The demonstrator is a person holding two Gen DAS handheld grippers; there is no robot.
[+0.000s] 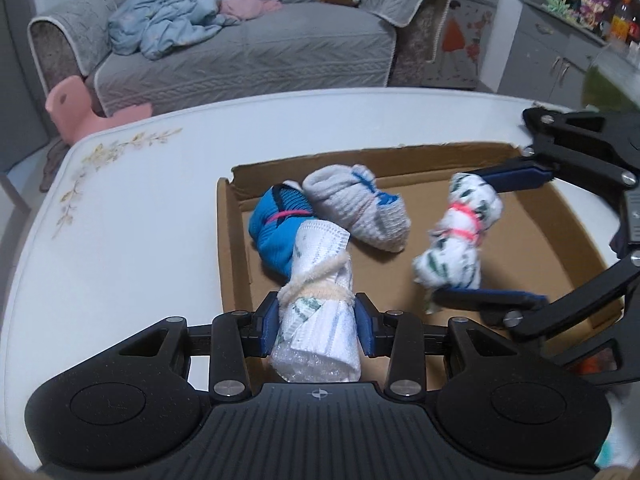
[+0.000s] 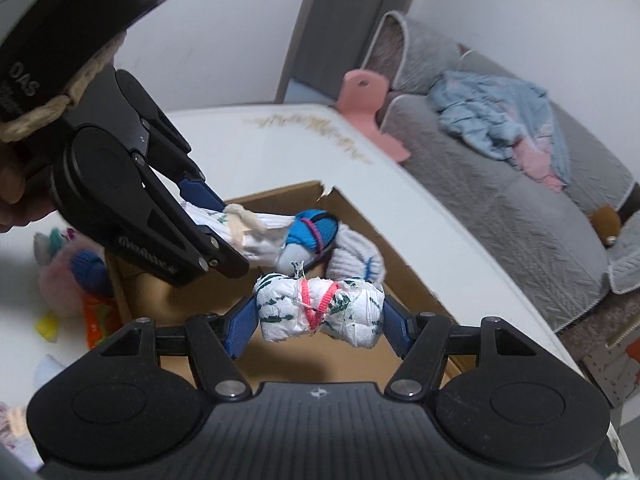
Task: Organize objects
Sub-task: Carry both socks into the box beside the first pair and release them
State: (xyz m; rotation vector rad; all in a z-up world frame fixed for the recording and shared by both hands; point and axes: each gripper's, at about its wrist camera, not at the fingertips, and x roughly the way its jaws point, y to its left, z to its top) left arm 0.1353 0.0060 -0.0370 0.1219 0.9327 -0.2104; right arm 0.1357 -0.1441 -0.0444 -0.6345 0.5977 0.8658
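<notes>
- Two grippers each clamp a rolled bundle over the cardboard box (image 1: 560,216), which sits on the white table (image 1: 120,216).
- Left gripper (image 1: 318,322): its blue pads press both sides of a white ribbed roll (image 1: 320,280) tied with cream cord, held over the box's near-left corner.
- Right gripper (image 2: 320,316): jaws closed on the ends of a white bundle with green marks (image 2: 320,310), bound by a pink band; in the left wrist view it is at 3 o'clock from the white roll, blurred.
- Inside the box, toward 12 o'clock from the left gripper, a blue roll (image 1: 276,228) with a pink band lies touching a grey roll (image 1: 356,208).
- Beyond the table at 12 o'clock stands a grey sofa (image 1: 248,56) with a light-blue blanket (image 1: 176,20).
</notes>
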